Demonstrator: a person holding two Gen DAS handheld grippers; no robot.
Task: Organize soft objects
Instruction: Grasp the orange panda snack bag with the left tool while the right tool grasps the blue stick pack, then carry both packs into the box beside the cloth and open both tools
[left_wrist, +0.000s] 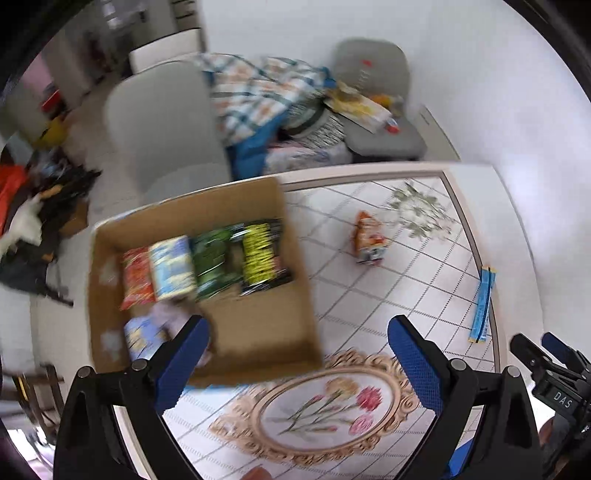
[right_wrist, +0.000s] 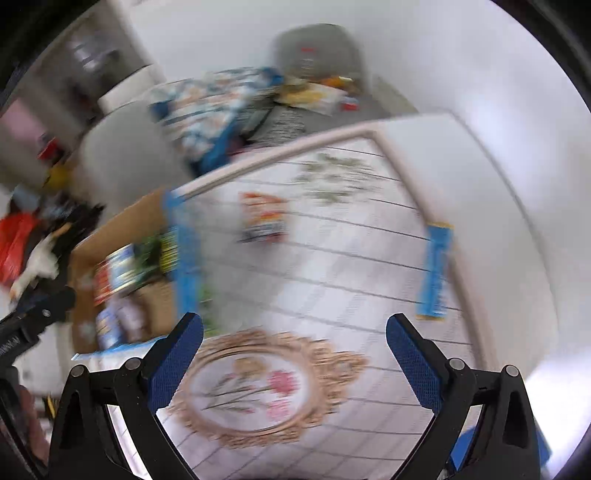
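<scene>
A cardboard box (left_wrist: 258, 332) stands on the left of the tiled tablecloth (left_wrist: 369, 295) and holds several soft snack packets (left_wrist: 207, 262) in a row. An orange snack packet (left_wrist: 367, 236) lies on the cloth right of the box; it also shows blurred in the right wrist view (right_wrist: 262, 218). A long blue packet (left_wrist: 482, 306) lies at the table's right edge, also in the right wrist view (right_wrist: 436, 273). My left gripper (left_wrist: 297, 336) is open and empty above the box's near right corner. My right gripper (right_wrist: 295, 332) is open and empty over the cloth; the box (right_wrist: 155, 306) is to its left.
A flower print in an ornate oval frame (left_wrist: 317, 410) decorates the cloth near me. Grey chairs (left_wrist: 166, 129) stand behind the table, with a patterned blanket (left_wrist: 258, 88) and clutter on a seat (left_wrist: 373, 107). Clothes and bags (left_wrist: 33, 221) lie on the floor at left. A white wall (left_wrist: 517, 110) is at right.
</scene>
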